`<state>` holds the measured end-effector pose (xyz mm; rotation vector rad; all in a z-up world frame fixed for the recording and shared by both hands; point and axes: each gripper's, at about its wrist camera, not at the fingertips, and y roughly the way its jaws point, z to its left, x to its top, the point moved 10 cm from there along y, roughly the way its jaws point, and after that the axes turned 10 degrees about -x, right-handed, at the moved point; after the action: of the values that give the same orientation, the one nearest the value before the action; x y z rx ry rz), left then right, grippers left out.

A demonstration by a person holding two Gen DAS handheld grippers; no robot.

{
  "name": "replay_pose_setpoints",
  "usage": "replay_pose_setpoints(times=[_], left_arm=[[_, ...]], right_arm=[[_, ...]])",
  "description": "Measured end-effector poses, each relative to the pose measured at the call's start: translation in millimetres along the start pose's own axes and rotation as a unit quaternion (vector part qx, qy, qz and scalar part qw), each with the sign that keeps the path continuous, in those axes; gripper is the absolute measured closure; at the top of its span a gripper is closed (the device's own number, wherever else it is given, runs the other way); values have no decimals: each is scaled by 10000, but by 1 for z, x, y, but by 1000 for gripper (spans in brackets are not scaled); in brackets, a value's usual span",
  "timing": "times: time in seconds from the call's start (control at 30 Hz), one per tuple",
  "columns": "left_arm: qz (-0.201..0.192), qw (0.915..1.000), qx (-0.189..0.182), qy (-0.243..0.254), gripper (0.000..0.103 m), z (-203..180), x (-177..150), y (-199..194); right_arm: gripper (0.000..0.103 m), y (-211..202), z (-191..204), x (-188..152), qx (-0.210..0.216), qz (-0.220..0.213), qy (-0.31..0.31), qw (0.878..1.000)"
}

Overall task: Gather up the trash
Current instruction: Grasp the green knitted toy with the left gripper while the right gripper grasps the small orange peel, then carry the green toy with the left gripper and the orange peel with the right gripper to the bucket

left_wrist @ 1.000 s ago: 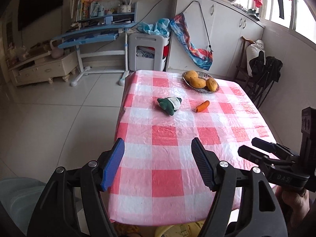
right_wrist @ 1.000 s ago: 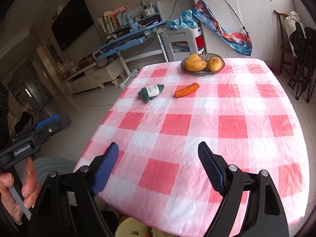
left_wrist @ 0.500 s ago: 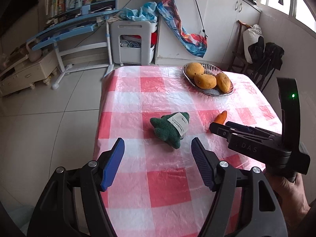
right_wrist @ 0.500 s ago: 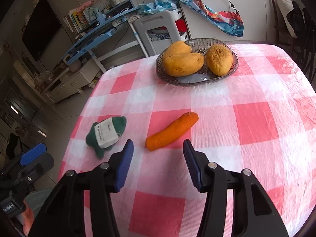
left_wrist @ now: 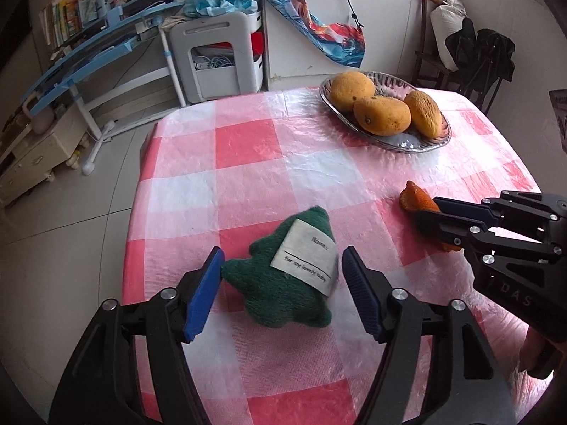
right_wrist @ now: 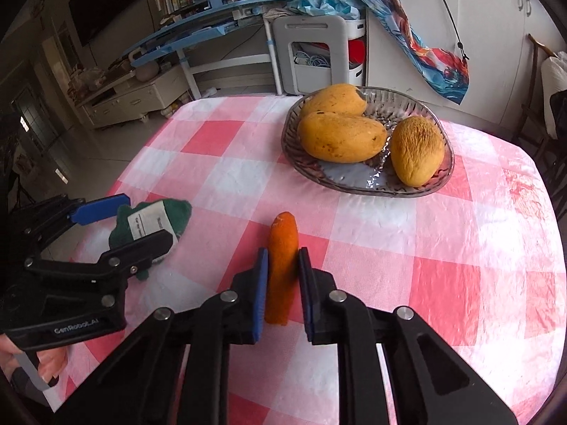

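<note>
A green knitted toy (left_wrist: 283, 279) with a white label lies on the red-and-white checked tablecloth (left_wrist: 248, 141). My left gripper (left_wrist: 283, 276) is open, its blue pads on either side of the toy, the left pad touching it. An orange carrot-like piece (right_wrist: 281, 262) lies on the cloth between the pads of my right gripper (right_wrist: 282, 265), which has narrowed around it with small gaps still showing. The carrot (left_wrist: 416, 202) and right gripper (left_wrist: 436, 216) also show in the left wrist view; the toy (right_wrist: 152, 219) and left gripper (right_wrist: 124, 223) in the right wrist view.
A glass dish (right_wrist: 368, 184) with three mangoes (right_wrist: 340, 136) stands at the far side of the table. Beyond the table are a white storage cart (left_wrist: 219, 56), a blue desk (left_wrist: 99, 56) and cabinets. A chair with dark clothes (left_wrist: 478, 53) stands at the right.
Both grippers moved forward over the table. The left one now straddles the green toy. The right one has closed in around the carrot piece.
</note>
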<state>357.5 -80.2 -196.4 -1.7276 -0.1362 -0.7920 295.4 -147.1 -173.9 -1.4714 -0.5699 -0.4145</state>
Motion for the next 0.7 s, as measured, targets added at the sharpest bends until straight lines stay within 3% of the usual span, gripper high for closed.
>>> replay_pose_setpoints(times=[0.07,0.27,0.47,0.7], left_arm=[[55,9999,-87,49,62,-5,-2,1],[31,9981,-575,-210,67,-22,-14,-21],[-27,9993,-327,-165,66,-39,-41,-58],[-417,9986,-51,-309,66,-52,-58,-116]], right_arm=[[86,-2,-4,-4,26,46,-60,10000],[86,-21,-19,-30,230,173,126,9995],[86,-48,-26,-52,392,208,346,9984],[86,-93,-26,-56,671,-172,751,9948]])
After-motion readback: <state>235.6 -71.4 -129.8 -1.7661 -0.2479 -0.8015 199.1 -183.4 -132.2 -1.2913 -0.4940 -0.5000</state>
